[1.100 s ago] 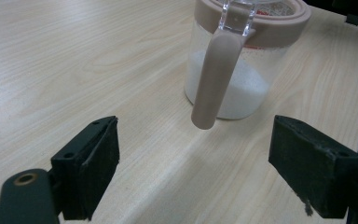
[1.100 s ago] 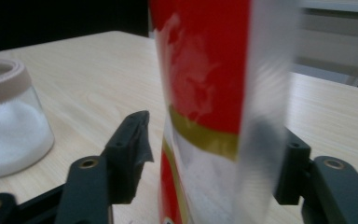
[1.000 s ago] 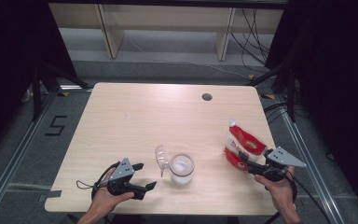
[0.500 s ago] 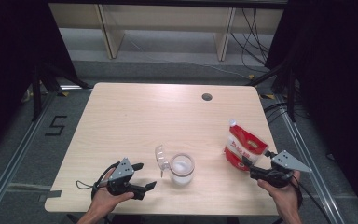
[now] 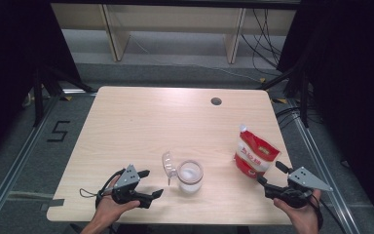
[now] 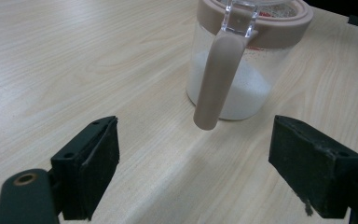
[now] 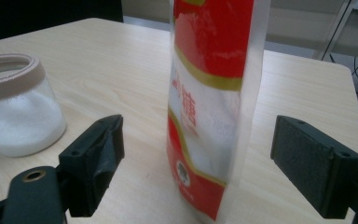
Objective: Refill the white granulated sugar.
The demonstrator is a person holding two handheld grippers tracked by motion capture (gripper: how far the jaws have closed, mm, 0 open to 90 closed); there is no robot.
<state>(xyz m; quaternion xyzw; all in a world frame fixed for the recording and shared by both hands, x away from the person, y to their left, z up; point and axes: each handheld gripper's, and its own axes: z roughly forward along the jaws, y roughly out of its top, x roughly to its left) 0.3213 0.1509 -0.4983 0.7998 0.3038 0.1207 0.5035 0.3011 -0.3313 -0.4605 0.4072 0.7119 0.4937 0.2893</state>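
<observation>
Near the front edge of the surface we have a jar part-filled with white grains, its clear lid flipped up on the hinge, so the mouth stays free for pouring. Just to its right, apart from it, stands the bag, red and white, upright on its own base with the spout corner at the top; standing it that way keeps the contents from spilling now that nothing grips it. Our right tongs have just been opening and are now spread wide; in the right gripper view the bag rises between the jaws with clear gaps on both sides, so it is released, not held. We judge the bag has been set down after pouring, and the hand sits just behind it. Our left tongs rest low beside the jar, also spread and grasping nothing; in the left gripper view they face the jar's handle, placed well to steady the jar or to reach for the lid next.
</observation>
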